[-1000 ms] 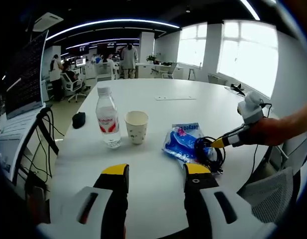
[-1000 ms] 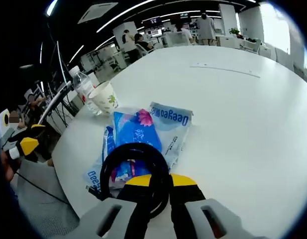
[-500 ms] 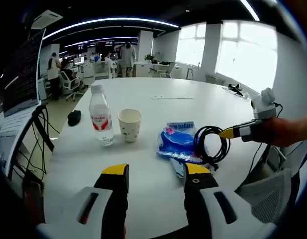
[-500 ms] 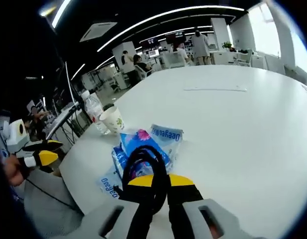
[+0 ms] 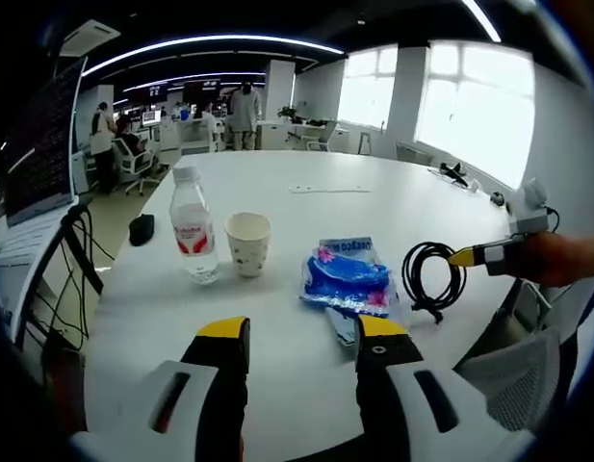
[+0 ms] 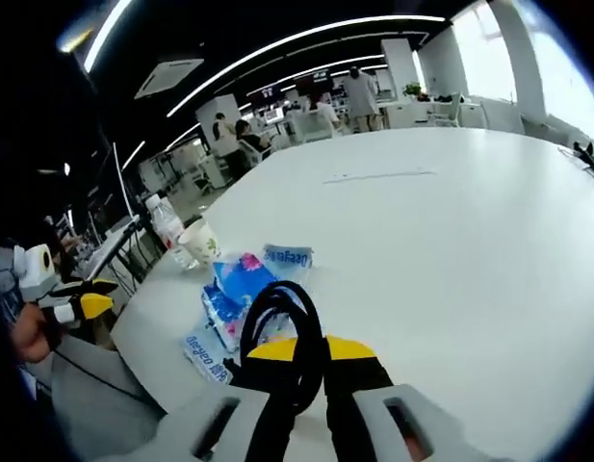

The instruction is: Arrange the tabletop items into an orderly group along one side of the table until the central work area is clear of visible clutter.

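A white worktop (image 5: 374,207) is filling the frame's middle, carrying a blue packet (image 5: 347,279) at centre, with a paper cup (image 5: 246,243) and a water bottle (image 5: 193,238) to its left. The right gripper (image 6: 310,348) is clamping a black cable coil (image 6: 283,325), hanging at the right in the left gripper view. The left gripper (image 5: 301,329), at the bottom, is holding its fingers apart and empty.

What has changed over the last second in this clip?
The right hand-held gripper, shut on the black cable, lifted it off the blue packet and carried it right, clear of the packet. The bottle, cup, packet and open left hand-held gripper stayed put.
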